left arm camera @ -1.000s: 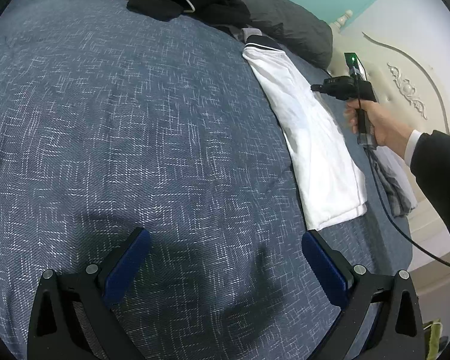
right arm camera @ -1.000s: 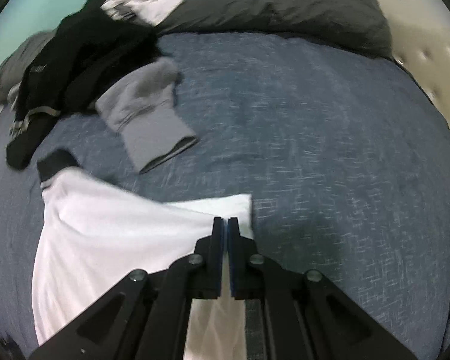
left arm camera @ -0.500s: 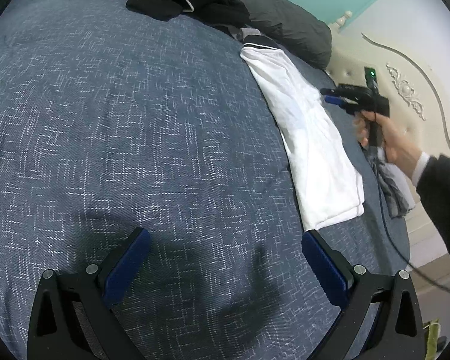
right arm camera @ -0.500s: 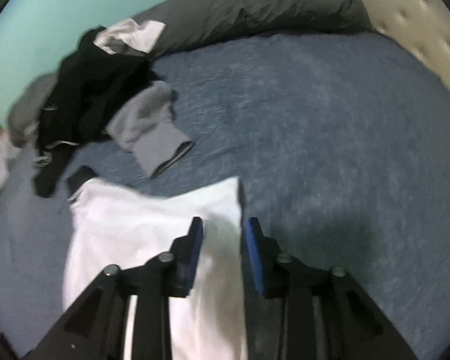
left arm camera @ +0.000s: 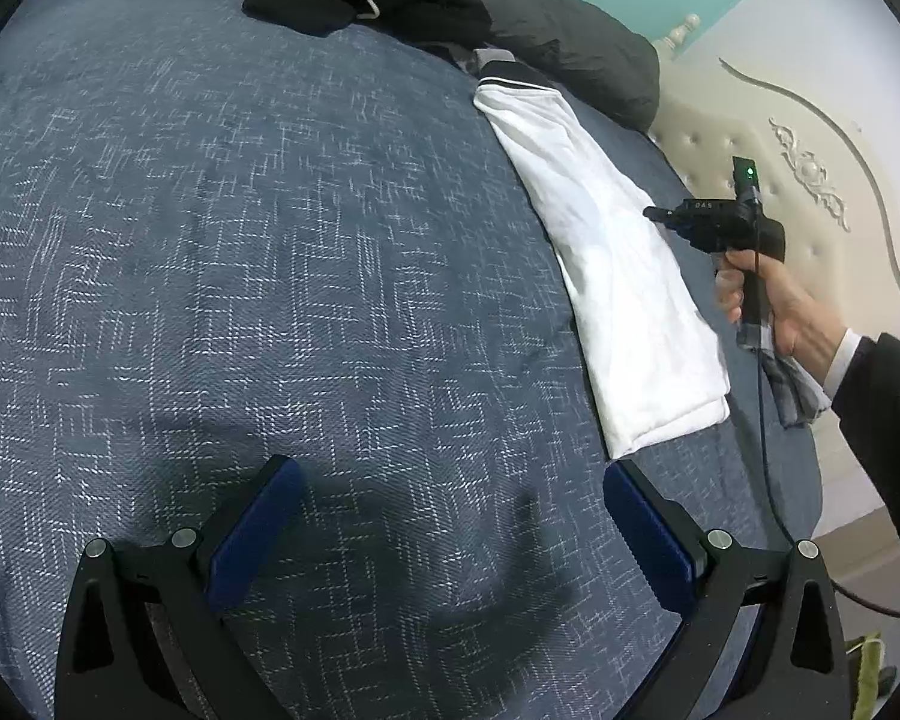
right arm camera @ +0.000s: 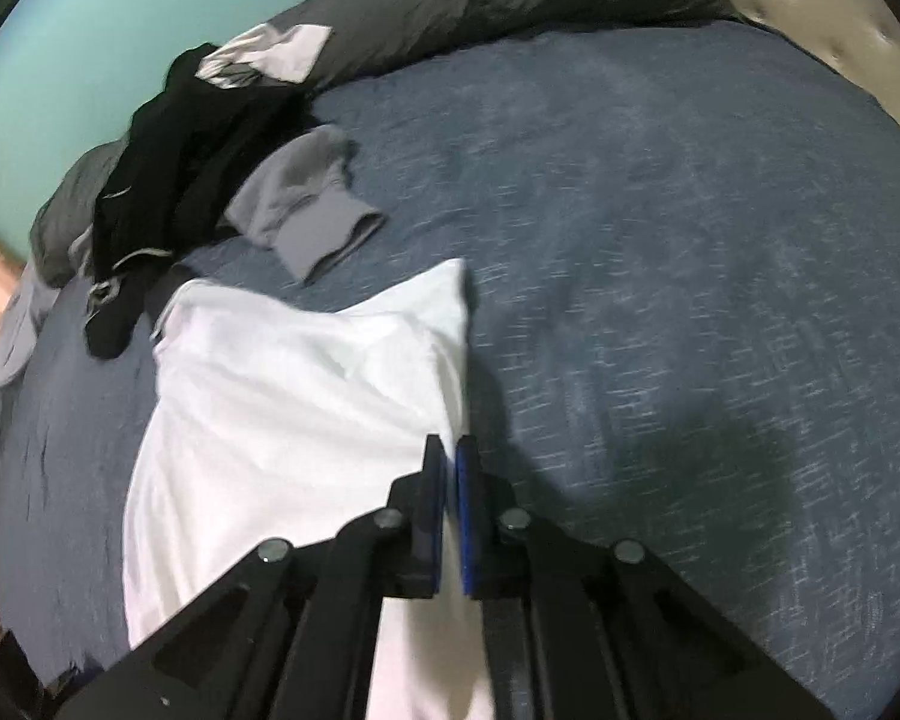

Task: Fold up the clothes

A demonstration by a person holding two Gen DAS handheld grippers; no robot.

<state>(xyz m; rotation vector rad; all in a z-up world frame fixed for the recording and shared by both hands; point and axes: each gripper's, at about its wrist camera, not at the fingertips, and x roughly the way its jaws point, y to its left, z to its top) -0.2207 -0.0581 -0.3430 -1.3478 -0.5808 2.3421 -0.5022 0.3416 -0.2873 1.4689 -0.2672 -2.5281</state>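
Step in hand, judged: taking the long edge of the white shirt (right arm camera: 282,396) for 1 more fold. Pinching both layers near the hem and lifting evenly should be avoiding a skewed crease.

Right gripper (right arm camera: 450,462): jaws having just been closing, now together; it is hovering over the shirt's edge, cloth seemingly not caught.

Left gripper (left arm camera: 450,516): jaws standing wide apart above the blue bedspread (left arm camera: 240,240), nothing between them, shirt lying well apart toward the bed's right edge.
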